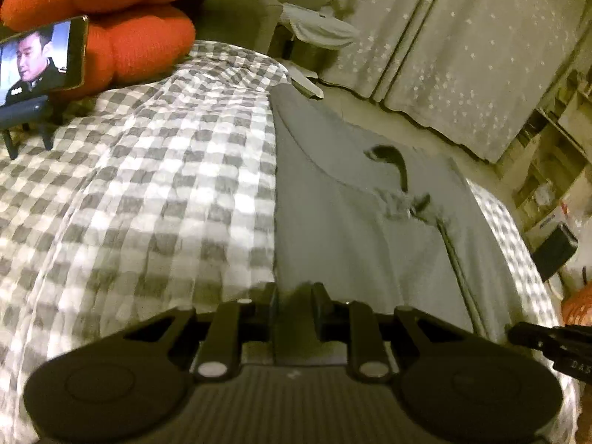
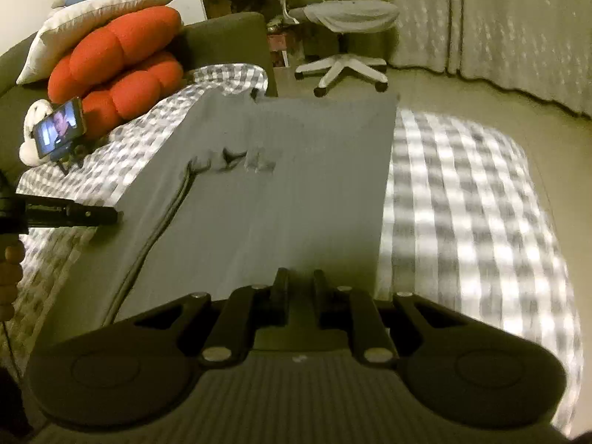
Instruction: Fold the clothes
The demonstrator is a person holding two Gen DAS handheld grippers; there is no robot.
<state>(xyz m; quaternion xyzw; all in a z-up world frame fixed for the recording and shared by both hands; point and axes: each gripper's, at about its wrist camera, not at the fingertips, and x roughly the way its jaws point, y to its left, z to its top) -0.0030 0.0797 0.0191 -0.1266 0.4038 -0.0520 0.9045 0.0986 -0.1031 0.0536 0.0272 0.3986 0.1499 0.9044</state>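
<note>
A grey garment [image 1: 351, 222] [image 2: 277, 203] with a dark drawstring [image 1: 401, 170] [image 2: 159, 222] lies flat on a grey-and-white checked bedcover [image 1: 148, 185] [image 2: 462, 203]. My left gripper [image 1: 296, 288] is at the garment's near left corner, its fingers close together with grey cloth between them. My right gripper [image 2: 300, 277] is at the near edge by the right side, shut on the cloth in the same way. Each gripper shows in the other's view: the right one [image 1: 547, 340] at the right edge, the left one [image 2: 74, 214] at the left edge, held by a hand [image 2: 9, 259].
A phone on a stand [image 1: 37, 59] [image 2: 59, 131] plays video at the bed's far left, in front of red cushions [image 1: 129, 11] [image 2: 122, 63]. A white office chair [image 2: 344, 37] and curtains [image 2: 499, 18] stand beyond the bed. Shelves [image 1: 555, 170] line the right.
</note>
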